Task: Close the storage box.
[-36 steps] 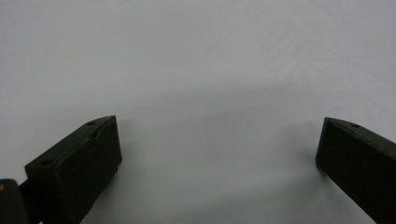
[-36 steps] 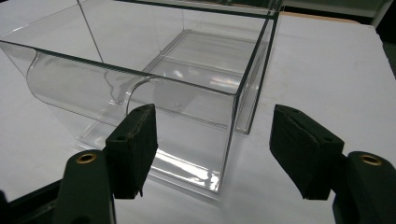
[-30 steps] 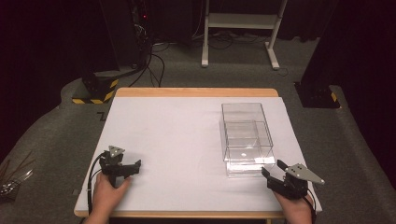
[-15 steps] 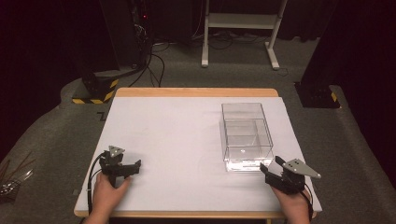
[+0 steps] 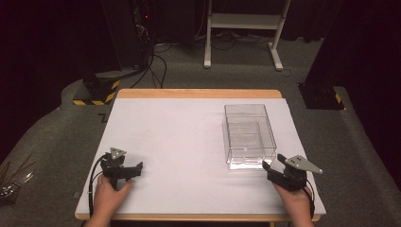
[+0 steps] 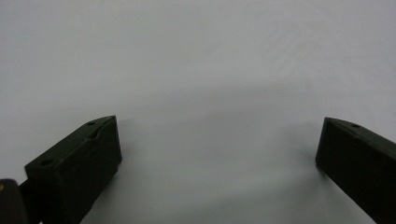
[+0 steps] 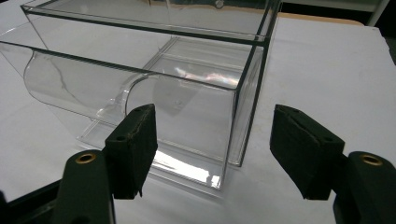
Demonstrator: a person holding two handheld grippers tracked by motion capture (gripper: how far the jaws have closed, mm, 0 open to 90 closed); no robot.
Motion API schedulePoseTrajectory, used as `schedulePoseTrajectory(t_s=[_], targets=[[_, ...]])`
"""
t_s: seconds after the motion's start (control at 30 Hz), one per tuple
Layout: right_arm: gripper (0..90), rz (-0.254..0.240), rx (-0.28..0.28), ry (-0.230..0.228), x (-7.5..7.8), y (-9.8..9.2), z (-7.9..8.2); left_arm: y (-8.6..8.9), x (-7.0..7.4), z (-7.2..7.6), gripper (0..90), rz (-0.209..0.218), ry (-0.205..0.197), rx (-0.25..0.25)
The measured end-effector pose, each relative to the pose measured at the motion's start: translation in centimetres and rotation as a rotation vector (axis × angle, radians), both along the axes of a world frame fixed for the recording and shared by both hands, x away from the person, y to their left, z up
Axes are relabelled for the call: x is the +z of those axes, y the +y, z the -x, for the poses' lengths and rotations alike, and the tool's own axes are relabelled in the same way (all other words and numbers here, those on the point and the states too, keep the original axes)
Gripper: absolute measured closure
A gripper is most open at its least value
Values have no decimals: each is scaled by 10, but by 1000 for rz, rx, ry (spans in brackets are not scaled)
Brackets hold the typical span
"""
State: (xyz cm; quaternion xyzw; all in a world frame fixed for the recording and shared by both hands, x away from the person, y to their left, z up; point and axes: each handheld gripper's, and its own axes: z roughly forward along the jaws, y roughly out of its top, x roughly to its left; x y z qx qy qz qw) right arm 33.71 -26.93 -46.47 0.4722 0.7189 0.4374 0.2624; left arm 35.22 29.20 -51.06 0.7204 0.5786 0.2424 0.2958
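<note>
High view: both grippers parked at the near edge of the table (image 5: 189,123), clear box (image 5: 249,135) on the right half.

Left gripper (image 5: 128,169) sits near-left on the white top, held by the left hand (image 5: 109,196); its own view has both jaws spread wide over bare white surface, nothing between them. Right gripper (image 5: 272,169) sits near-right, held by the right hand (image 5: 294,201), just beside the box's near right corner. Right gripper view: jaws spread, box corner (image 7: 233,121) between and just beyond them, not touching. Box is open-topped with a curved clear insert inside.
</note>
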Motion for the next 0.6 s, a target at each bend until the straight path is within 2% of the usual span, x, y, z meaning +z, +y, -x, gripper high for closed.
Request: schedulePoseTrajectory(t_s=[0.6], targets=[[321, -29, -22, 13, -3, 3, -25, 0, 0, 0, 4, 0, 0, 0]])
